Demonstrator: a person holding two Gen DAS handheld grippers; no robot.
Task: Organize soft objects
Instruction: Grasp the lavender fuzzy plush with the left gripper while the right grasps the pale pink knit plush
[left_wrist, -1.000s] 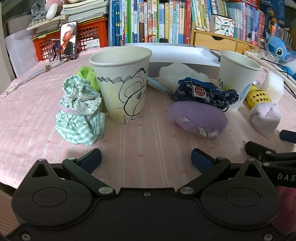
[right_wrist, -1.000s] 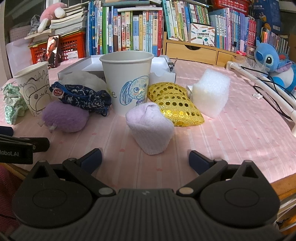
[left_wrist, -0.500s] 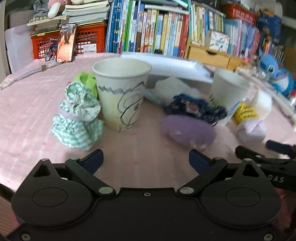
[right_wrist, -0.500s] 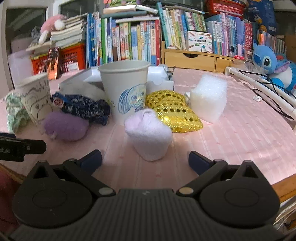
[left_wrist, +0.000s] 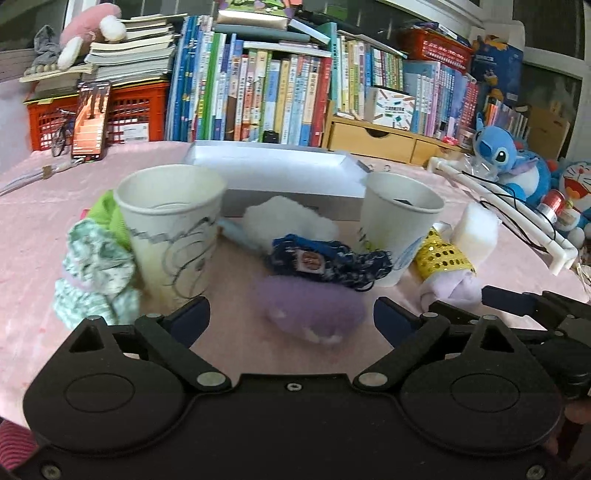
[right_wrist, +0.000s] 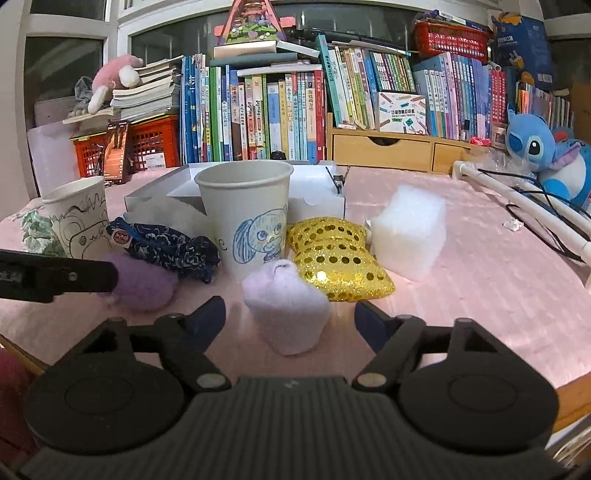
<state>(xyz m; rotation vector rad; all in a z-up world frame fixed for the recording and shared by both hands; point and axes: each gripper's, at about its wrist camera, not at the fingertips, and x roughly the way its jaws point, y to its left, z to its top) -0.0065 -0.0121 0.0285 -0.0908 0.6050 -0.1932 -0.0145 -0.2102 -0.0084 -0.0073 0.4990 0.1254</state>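
Observation:
My left gripper (left_wrist: 290, 317) hangs low over the pink tablecloth, its jaws closing. A fuzzy purple plush (left_wrist: 310, 310) lies between the fingertips, and neither pad touches it. In the right wrist view, my right gripper (right_wrist: 290, 315) straddles a rolled lilac cloth (right_wrist: 288, 310). Its jaws are closing too, with a gap still showing on each side. A bear-drawn paper cup (left_wrist: 170, 229) and a blue-drawn paper cup (right_wrist: 245, 214) stand upright behind. Between the cups lies a navy patterned cloth (left_wrist: 328, 258).
A green checked cloth (left_wrist: 96, 269) lies left of the bear cup. A gold sequin pouch (right_wrist: 336, 258) and a white foam block (right_wrist: 408, 229) sit right of the blue-drawn cup. Behind are a white box (left_wrist: 280, 173), books, and a white pipe with cables (right_wrist: 524, 199).
The right jaws have narrowed around the lilac cloth. The left gripper has come closer to the purple plush, its jaws slightly narrower. Both views have tilted upward, showing more of the bookshelf.

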